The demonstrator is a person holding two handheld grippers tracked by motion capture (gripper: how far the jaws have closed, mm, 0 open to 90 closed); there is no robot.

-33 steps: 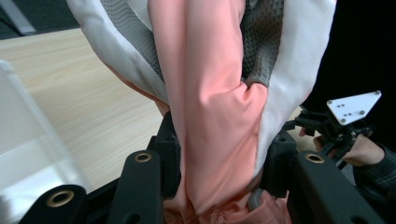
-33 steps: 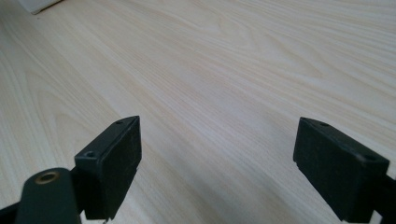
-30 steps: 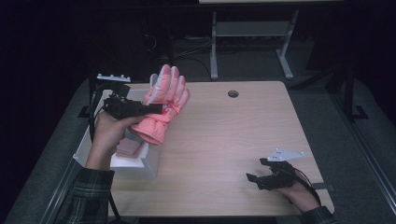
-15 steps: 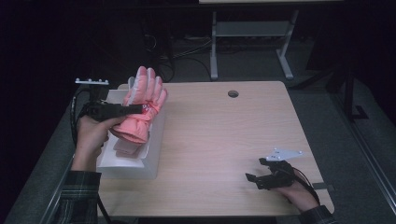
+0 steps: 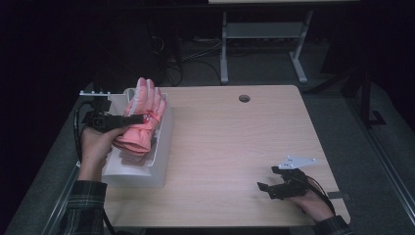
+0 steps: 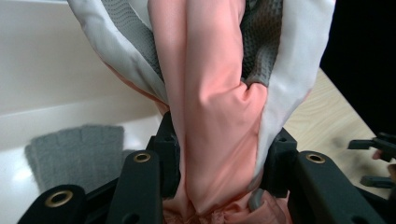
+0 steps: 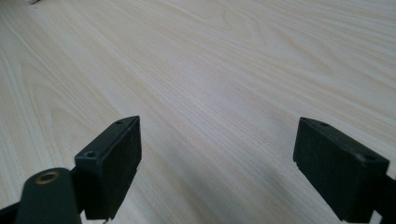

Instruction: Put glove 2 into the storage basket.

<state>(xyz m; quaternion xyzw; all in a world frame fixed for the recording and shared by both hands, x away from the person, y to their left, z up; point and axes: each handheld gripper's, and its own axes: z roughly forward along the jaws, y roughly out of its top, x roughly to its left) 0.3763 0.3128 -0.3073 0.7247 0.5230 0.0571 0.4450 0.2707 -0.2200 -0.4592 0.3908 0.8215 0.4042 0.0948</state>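
My left gripper [image 6: 219,182] pinches the pink glove [image 6: 212,116] near its cuff, right above the white bin [image 5: 164,142]. The glove is puffy and slippery (it could slide out early). Its fingers poke past the far rim, so it might hang there or bunch on the grey glove [image 6: 74,151] inside. My right gripper [image 7: 217,168] rests spread wide on the table [image 7: 233,70], holding nothing

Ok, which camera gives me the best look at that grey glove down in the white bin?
The left gripper view: the grey glove lies flat on the bin floor, beside the pink glove clamped in the left tool. In the high view the pink glove and the bin's wall hide it. The right gripper view looks at bare table.
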